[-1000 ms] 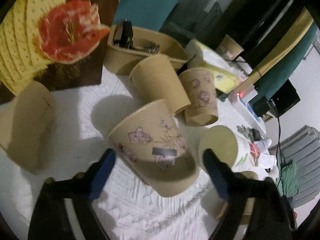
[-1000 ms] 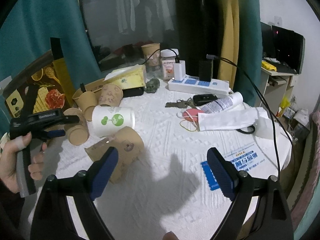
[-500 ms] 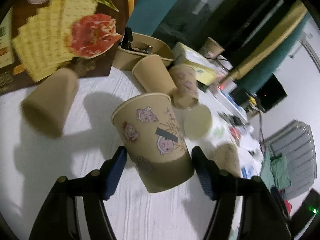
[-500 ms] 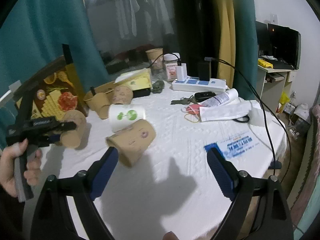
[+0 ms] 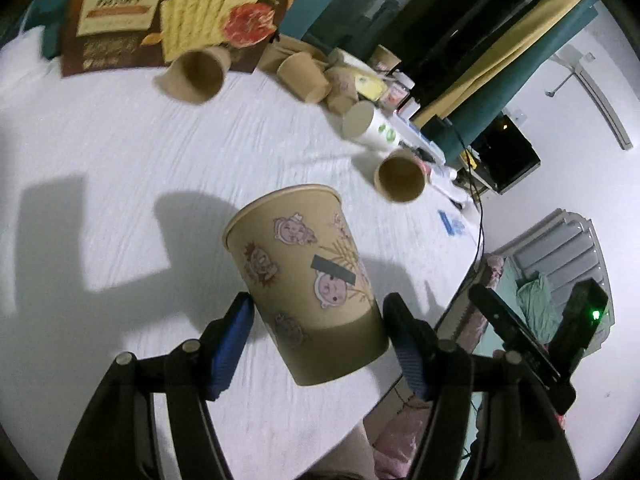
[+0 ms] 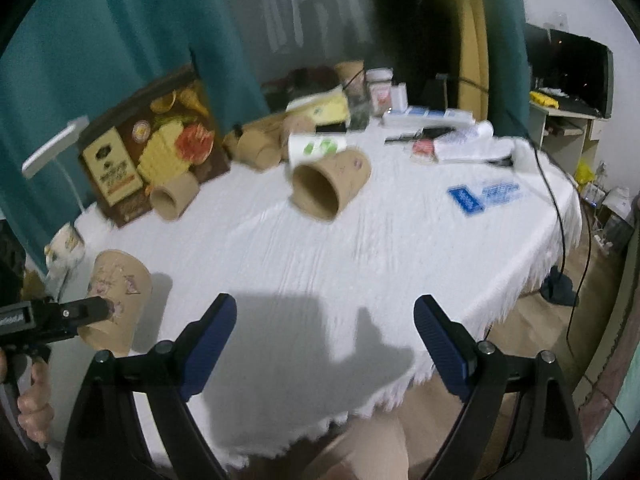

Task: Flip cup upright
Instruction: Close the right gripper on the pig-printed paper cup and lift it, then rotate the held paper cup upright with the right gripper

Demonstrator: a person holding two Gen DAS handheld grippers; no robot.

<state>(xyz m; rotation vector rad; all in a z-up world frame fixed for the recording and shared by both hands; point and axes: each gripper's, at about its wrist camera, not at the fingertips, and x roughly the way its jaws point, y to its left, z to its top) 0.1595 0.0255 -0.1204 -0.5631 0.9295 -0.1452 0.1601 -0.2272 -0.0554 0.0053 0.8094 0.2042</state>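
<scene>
A brown paper cup with cartoon stickers (image 5: pixel 304 268) hangs tilted above the white tablecloth (image 5: pixel 100 168), one end up and away from the camera. My left gripper (image 5: pixel 319 304) is shut on its lower half, a blue pad pressed on each side. The right wrist view shows the same cup (image 6: pixel 120 292) at the far left, in the black left gripper (image 6: pixel 102 314) held by a hand. My right gripper (image 6: pixel 325 306) is open and holds nothing, over the table's near edge. Which end of the cup is the mouth I cannot tell.
Two brown cups lie on their sides (image 6: pixel 174 196) (image 6: pixel 330 184), with a white green-printed cup (image 6: pixel 316 146) behind. A cracker box (image 6: pixel 156 152) stands at the back left with more cups beside it. A blue card (image 6: pixel 480 196), a cable and small items lie right.
The left gripper closed on the sticker cup, lifted it off the cloth and carried it away from the cup cluster toward the table's near side. The right gripper drew back toward the front edge.
</scene>
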